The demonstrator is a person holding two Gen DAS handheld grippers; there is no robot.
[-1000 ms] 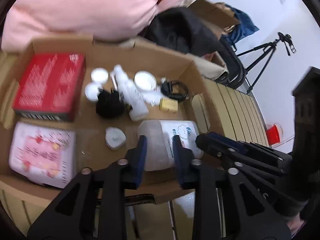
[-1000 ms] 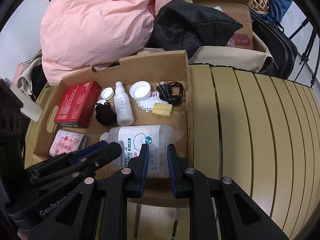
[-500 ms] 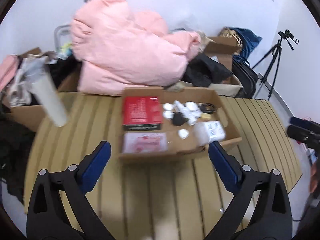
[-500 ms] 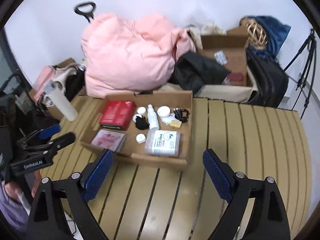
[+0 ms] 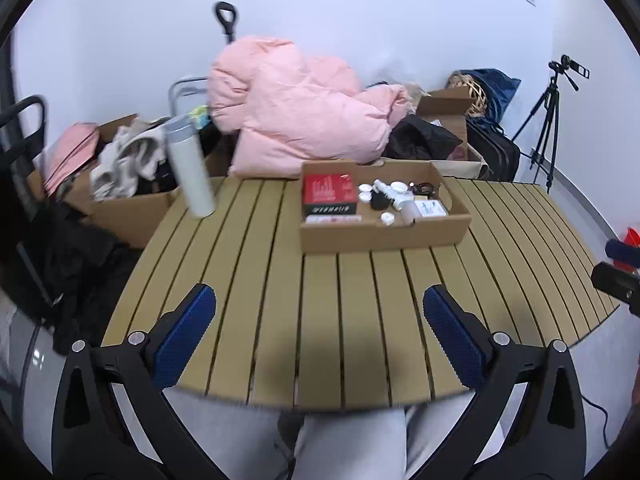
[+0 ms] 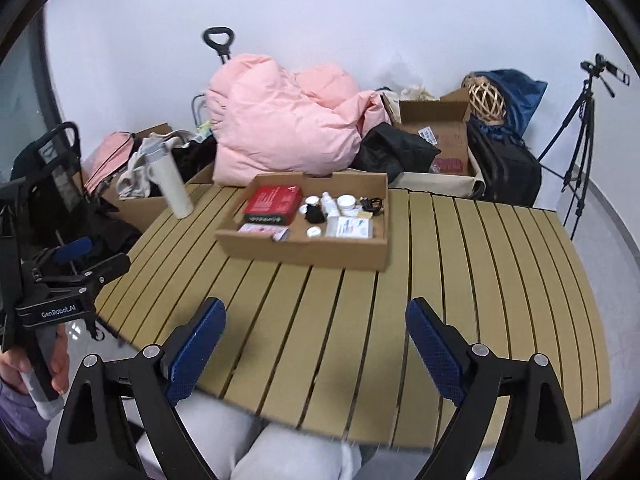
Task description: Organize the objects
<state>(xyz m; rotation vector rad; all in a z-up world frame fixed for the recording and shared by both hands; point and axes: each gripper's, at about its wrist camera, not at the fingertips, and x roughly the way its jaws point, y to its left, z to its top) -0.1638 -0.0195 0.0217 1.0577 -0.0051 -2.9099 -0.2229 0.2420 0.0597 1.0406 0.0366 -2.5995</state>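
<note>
Both grippers have pulled back from the cardboard box (image 5: 384, 236), which now sits well ahead on the slatted table (image 5: 340, 320). The left gripper (image 5: 320, 332) is opening wider, empty; the right gripper (image 6: 316, 340) gapes released, empty. Sorting looks finished.

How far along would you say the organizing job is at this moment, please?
Done, it seems: the red box, bottles and small items lie in the cardboard tray. In hand: nothing; the left gripper, jaws opening, and right gripper are empty. Left, possibly: the white flask standing outside the tray.
</note>
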